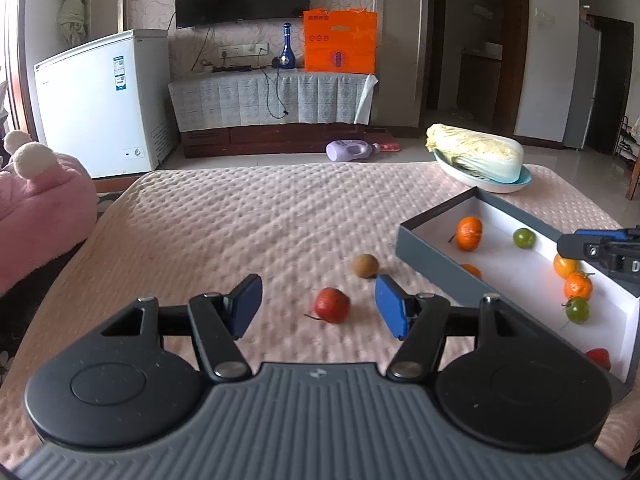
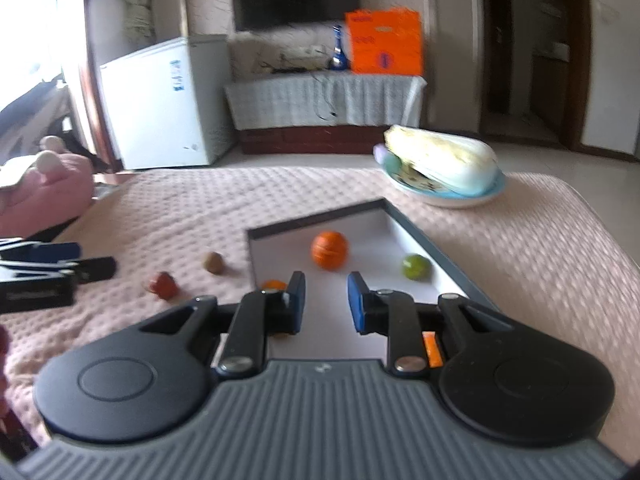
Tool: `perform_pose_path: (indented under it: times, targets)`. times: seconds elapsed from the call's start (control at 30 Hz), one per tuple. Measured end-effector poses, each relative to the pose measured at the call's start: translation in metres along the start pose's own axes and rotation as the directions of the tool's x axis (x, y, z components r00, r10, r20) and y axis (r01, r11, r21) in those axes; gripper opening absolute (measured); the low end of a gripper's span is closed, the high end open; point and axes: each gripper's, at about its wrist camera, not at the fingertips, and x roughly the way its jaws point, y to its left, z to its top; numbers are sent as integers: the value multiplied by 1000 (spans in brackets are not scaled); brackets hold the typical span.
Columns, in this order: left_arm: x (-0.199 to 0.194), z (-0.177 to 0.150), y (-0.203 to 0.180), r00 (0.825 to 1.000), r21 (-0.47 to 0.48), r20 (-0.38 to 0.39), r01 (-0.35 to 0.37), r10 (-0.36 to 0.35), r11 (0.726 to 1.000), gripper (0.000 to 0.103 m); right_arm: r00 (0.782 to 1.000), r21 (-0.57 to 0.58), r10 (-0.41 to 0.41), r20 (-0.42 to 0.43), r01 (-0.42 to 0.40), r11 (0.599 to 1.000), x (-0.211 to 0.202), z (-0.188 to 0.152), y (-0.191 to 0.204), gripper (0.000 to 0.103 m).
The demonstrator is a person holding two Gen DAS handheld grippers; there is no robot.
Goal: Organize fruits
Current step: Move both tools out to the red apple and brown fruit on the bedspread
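Quilted pink bedding is letting the small red fruit (image 1: 331,305) roll; you're holding both grippers, left (image 1: 318,306) and right (image 2: 325,302), spread and empty.

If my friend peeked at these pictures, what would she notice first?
Probably the bright fruit: a grey box on the right of the pink quilt holds oranges and green fruits, like the big orange near its far end. A red fruit and a brown fruit lie loose on the quilt, just ahead of the open left hand-held gripper. Behind the box, a big cabbage rests on a plate.
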Motion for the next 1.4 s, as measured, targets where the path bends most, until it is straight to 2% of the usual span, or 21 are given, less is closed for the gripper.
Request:
perform_pose_path:
  times: [0.3,0.57,0.8,1.0,1.4]
  targets:
    - [4,-3,18,999,-9,-3,-35,35,999,68,991,-56,132,27,-130,990,4,4,42,27]
    - [15,-8,26,999,3,-25,-37,37,999,68,976,-122,218,-27,-220,968,17,0,80,27]
    - [20,-7,30,999,-25,-26,-25,24,999,68,974,-130,212,-79,-221,966,37,-5,91,27]
    - [27,-9,29,999,-10,-39,-3,2,1000,68,975,-141,200,-101,-213,967,46,-8,95,27]
    - [60,-13,11,996,-12,-81,33,-34,999,68,980,-148,137,-144,-158,976,61,-9,88,27]
